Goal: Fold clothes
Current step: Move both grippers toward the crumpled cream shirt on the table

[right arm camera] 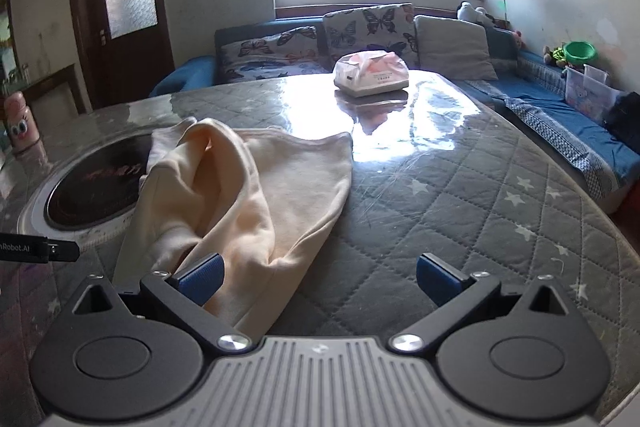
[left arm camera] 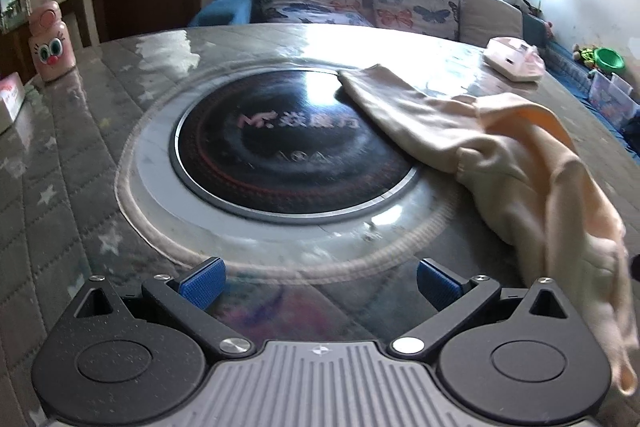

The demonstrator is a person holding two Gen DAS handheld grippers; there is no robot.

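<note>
Both jaws stand wide apart with nothing between them. On the left gripper (left arm camera: pixel 318 283) the blue pads (left arm camera: pixel 202 283) frame bare table (left arm camera: pixel 60 167), and the cream garment (left arm camera: pixel 500 155) lies off at two o'clock from the gap, running from its flat end over the black hob (left arm camera: pixel 280 147) down to a bunched, lifted part at the frame's right edge, near three to four o'clock; what holds that part up is out of view. The cloth is blurred there.

On the right gripper (right arm camera: pixel 318 279) the garment (right arm camera: pixel 248 195) sits at ten to eleven o'clock from the gap. Its near edge drapes over the left finger's blue pad (right arm camera: pixel 200 281), partly covering it, while the right pad is clear of cloth. The garment is crumpled, with a deep fold open toward the camera, and its far end lies flat on the quilted table (right arm camera: pixel 460 227), half over the hob (right arm camera: pixel 92 195).

At twelve o'clock, well beyond the cloth, a tissue box (right arm camera: pixel 370 75) stands on the table with tissue poking from its top. At two o'clock, on the blue sofa (right arm camera: pixel 560 115), a clear bin (right arm camera: pixel 588 95) stands; its contents cannot be made out. A green bowl (right arm camera: pixel 580 53) sits behind it.
</note>
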